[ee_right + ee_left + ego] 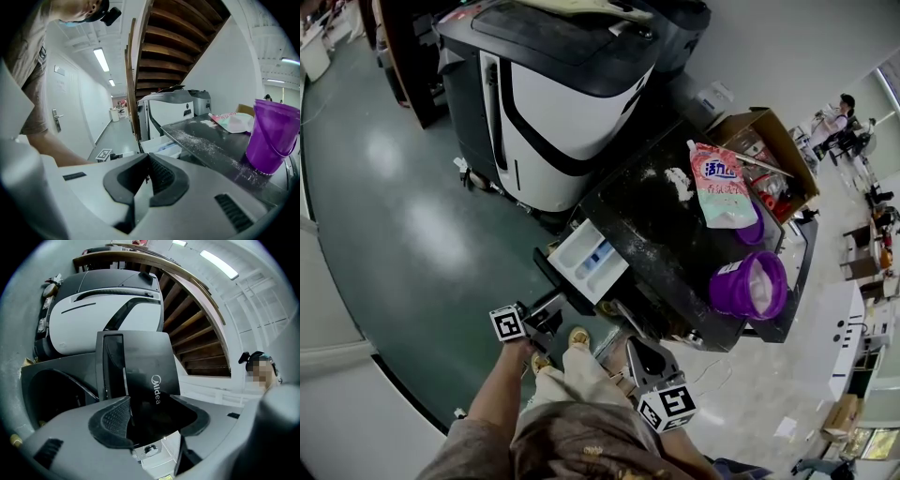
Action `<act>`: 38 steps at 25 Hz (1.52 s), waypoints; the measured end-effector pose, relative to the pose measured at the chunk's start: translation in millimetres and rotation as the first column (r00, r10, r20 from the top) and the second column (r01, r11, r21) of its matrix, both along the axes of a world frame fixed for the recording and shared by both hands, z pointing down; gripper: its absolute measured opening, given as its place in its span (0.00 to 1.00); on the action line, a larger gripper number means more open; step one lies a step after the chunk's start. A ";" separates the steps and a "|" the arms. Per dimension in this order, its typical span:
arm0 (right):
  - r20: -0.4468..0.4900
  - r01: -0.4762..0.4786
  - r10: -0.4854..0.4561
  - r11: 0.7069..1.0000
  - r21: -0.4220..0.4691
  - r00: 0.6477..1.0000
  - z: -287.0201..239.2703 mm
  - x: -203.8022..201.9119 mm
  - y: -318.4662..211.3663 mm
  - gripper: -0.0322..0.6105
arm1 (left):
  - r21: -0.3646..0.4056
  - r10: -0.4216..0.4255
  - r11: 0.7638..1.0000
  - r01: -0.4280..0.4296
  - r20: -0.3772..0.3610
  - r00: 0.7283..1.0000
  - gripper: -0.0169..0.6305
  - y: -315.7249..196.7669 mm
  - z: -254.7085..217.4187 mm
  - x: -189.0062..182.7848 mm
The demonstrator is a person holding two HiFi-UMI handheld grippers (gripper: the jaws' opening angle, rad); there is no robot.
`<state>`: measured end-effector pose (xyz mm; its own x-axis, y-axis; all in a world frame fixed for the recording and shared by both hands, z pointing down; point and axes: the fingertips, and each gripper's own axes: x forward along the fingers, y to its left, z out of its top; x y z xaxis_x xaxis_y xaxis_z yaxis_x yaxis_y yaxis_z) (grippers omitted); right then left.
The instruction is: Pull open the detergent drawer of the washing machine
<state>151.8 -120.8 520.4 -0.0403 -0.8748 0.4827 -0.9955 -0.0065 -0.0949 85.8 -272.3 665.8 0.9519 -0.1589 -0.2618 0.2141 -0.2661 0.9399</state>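
left gripper spread wide, its pads apparently clamped on both edges of the glossy black front of the white plastic detergent drawer. The drawer sticks well out of the front of the dark-topped washing machine, compartments showing. right gripper pressed together, empty, just off the machine's front beside the drawer. Looks near full travel. To finish, pull straight away from the machine, level, with no twist, so the wide grip doesn't slip off the slick panel. Ease off at the stop.
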 end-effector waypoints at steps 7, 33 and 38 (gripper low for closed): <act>-0.001 0.024 -0.024 1.000 -0.002 1.000 0.4 -11.1 -1.2 0.05 | 0.001 -0.001 1.000 0.001 -0.008 1.000 0.43 3.0 -3.4 -6.5; 0.011 0.063 -0.064 0.996 0.059 0.998 -11.2 -3.6 -7.8 0.05 | 0.134 -0.090 0.988 0.075 0.111 0.990 0.43 -2.0 -50.3 -49.5; 0.007 0.088 -0.088 0.992 0.086 0.996 -19.4 -2.0 -16.1 0.05 | 0.179 -0.128 0.979 0.103 0.137 0.982 0.43 -3.1 -91.6 -59.9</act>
